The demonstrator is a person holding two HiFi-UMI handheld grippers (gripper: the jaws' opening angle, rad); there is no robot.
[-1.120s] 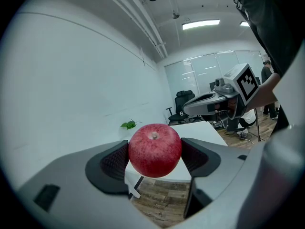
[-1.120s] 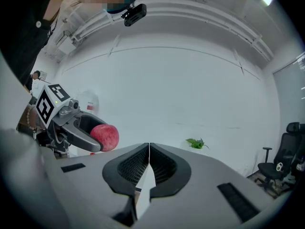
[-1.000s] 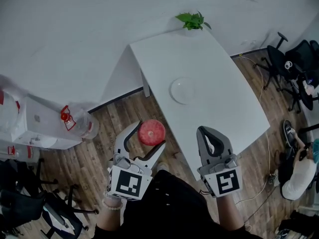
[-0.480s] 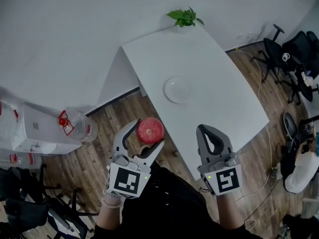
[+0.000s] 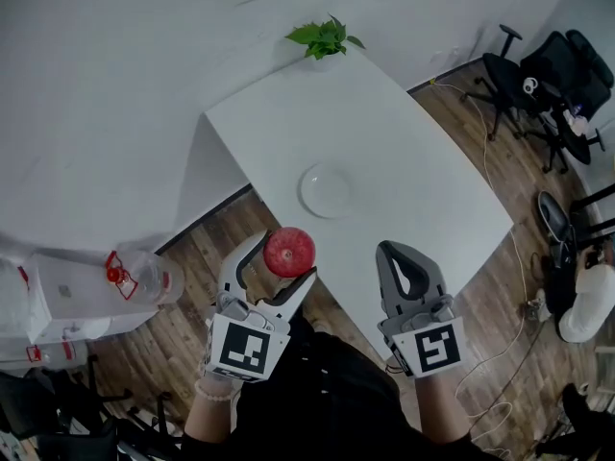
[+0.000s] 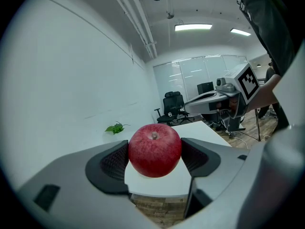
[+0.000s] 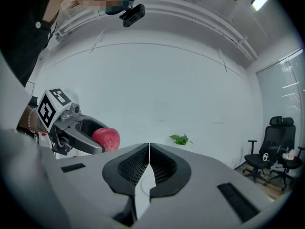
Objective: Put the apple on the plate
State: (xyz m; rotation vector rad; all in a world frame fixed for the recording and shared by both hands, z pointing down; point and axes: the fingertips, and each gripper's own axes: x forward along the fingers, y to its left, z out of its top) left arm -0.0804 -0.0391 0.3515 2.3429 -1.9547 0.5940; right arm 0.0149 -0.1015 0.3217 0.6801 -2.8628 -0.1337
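Note:
A red apple [image 5: 289, 252] [image 6: 155, 149] sits clamped between the jaws of my left gripper [image 5: 283, 254] [image 6: 155, 155], held in the air over the wooden floor short of the white table [image 5: 413, 161]. The apple also shows at the left of the right gripper view, as the apple [image 7: 106, 139]. A white plate [image 5: 326, 189] lies empty near the table's middle, beyond the apple. My right gripper [image 5: 405, 263] [image 7: 149, 165] hovers over the table's near corner, its jaws pressed together with nothing between them.
A small green plant [image 5: 322, 36] [image 6: 115, 127] [image 7: 179, 139] stands at the table's far corner by the white wall. Black office chairs [image 5: 538, 84] crowd the right side. A water bottle with a red cap [image 5: 135, 277] and a white cabinet [image 5: 48, 296] stand at the left.
The view has shifted so the table and plate sit further left and lower in the picture. Both grippers keep their places, the apple still clamped in the left one.

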